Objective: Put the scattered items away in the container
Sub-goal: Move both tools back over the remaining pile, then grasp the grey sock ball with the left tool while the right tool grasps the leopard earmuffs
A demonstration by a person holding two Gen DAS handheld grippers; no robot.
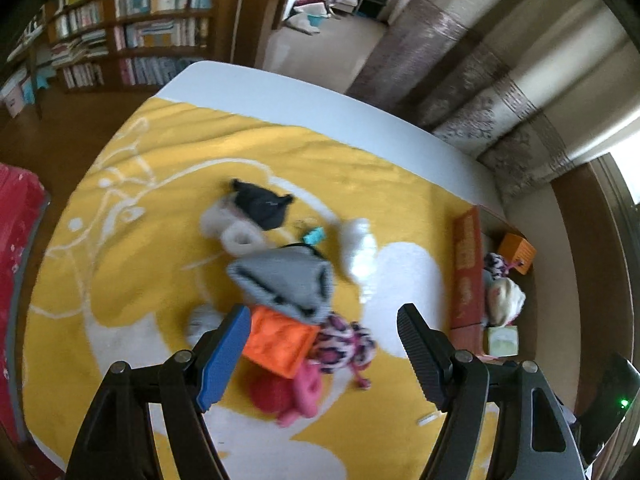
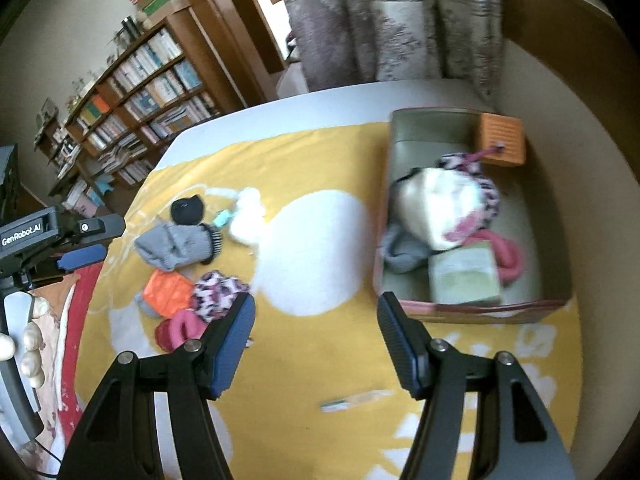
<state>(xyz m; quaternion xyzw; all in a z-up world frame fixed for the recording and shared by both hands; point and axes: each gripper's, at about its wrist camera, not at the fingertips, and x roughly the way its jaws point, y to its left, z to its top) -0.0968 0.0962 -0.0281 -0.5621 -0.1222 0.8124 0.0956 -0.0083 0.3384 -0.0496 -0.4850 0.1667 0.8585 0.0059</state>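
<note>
Now both tongs wide open and empty: left gripper [image 1: 324, 354] above the pile, right gripper [image 2: 316, 334] over the yellow blanket [image 2: 320, 360]. Scattered on the left: grey knit sock [image 2: 172, 246], orange pouch [image 2: 168, 294], spotted pink sock [image 2: 218, 294], black sock [image 2: 187, 210], white fluffy thing [image 2: 248, 218]. At far right, the container [image 2: 472, 308], already holding several soft items and a pale green box [image 2: 466, 276]. Somewhat blurred everywhere.
</note>
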